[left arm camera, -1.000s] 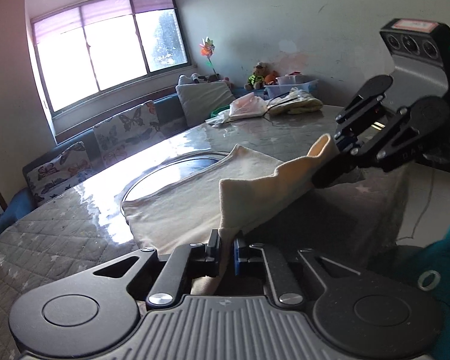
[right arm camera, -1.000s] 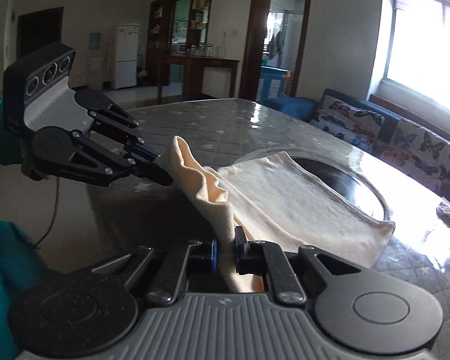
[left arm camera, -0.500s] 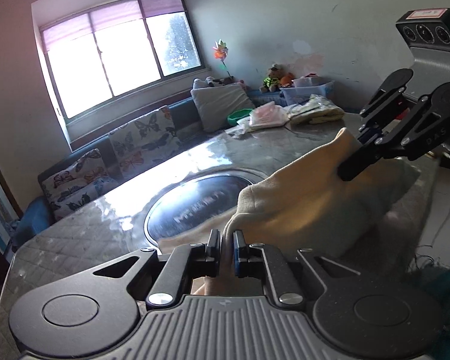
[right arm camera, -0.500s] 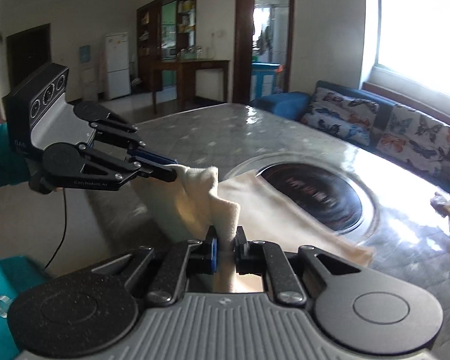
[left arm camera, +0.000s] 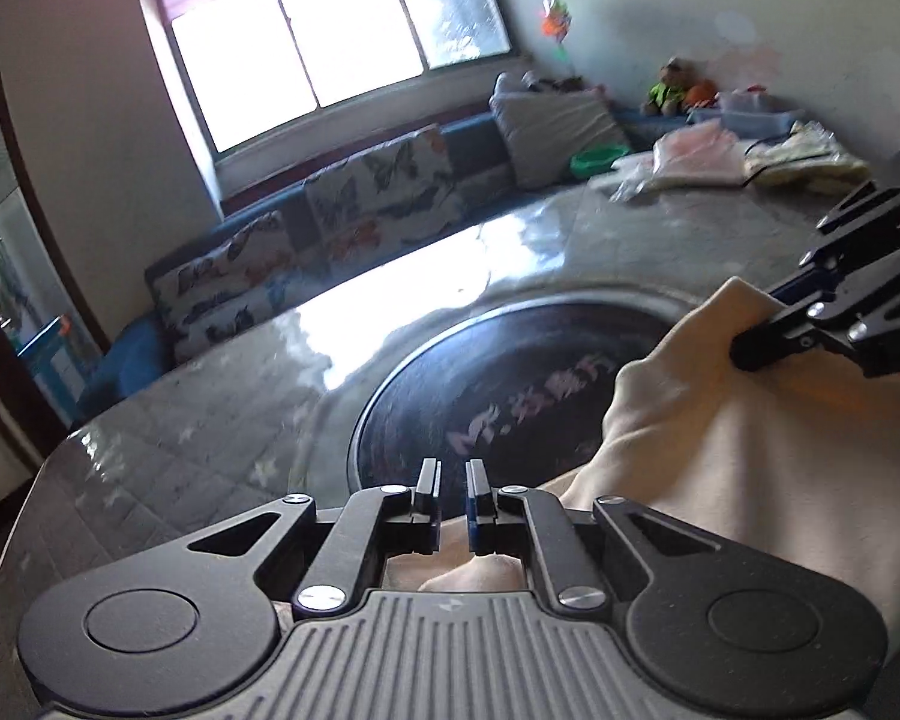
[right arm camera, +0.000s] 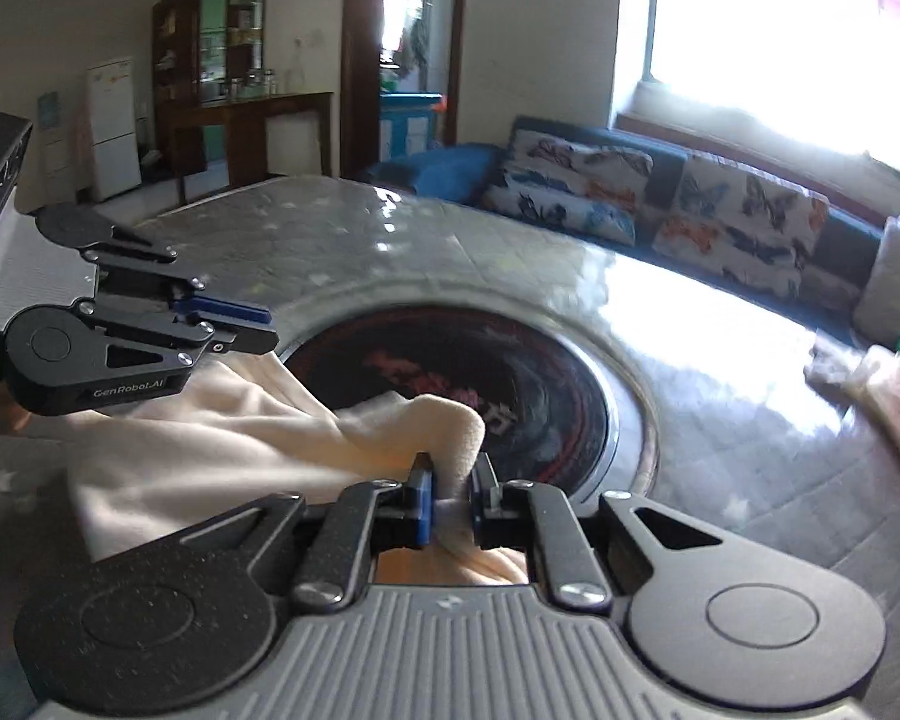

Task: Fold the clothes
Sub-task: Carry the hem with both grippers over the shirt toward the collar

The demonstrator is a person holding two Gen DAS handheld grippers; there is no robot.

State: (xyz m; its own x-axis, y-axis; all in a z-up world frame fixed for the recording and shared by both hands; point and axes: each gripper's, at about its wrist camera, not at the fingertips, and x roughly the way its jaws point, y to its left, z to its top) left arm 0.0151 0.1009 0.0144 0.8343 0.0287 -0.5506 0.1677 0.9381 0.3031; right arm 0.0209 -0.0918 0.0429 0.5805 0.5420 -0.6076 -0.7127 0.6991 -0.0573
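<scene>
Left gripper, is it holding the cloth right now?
No, the left gripper fingers stand apart with no cream cloth between them.

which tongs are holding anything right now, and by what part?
Right tongs pinch a bunched fold at the edge of the cream garment. Left tongs show a bare gap, holding nothing.

Your cloth [right arm camera: 222, 468] lies bunched on the near edge of the tabletop [right arm camera: 720, 432], partly over the round inset [right arm camera: 450, 372] at its middle. Your right gripper [right arm camera: 453, 480] has a fold of it between its fingers; your left gripper [right arm camera: 264, 327] sits to its left, above the cloth. Behind the tabletop runs the sofa [right arm camera: 660, 204], and other clothes [left arm camera: 738, 162] are piled at the tabletop's far right end.
</scene>
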